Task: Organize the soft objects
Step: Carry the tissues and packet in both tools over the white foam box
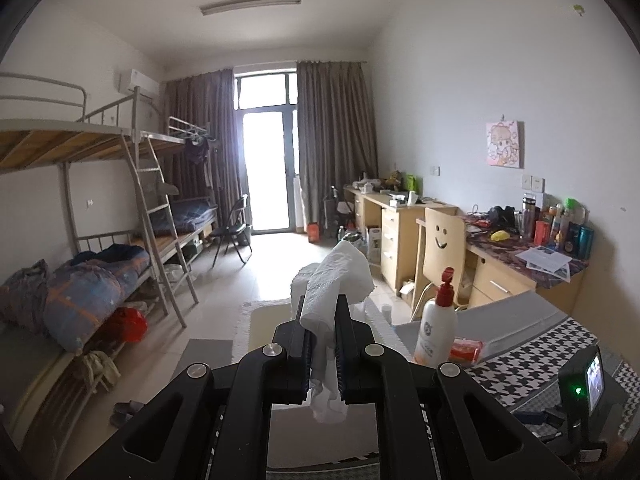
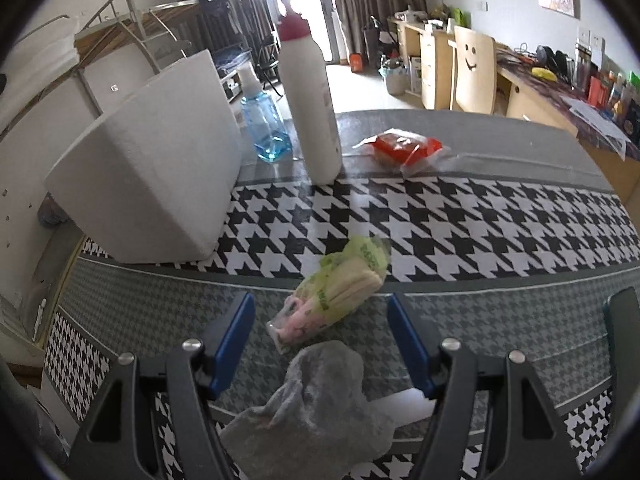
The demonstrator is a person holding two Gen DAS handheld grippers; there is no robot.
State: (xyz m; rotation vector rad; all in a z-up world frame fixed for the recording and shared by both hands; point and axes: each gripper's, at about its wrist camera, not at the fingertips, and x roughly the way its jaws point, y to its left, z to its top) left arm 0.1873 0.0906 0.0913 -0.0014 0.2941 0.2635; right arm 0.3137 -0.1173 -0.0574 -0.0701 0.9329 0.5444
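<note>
Left gripper (image 1: 323,320): clamped on white paper towel (image 1: 338,280), held in the air. Right gripper (image 2: 321,332): jaws apart above grey cloth (image 2: 316,408) and packaged sponges (image 2: 340,288) on the houndstooth worktop (image 2: 460,220).

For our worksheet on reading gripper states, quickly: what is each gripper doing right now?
Left gripper: shut on the white paper towel.
Right gripper: open, holding nothing; the grey cloth lies below it.
</note>
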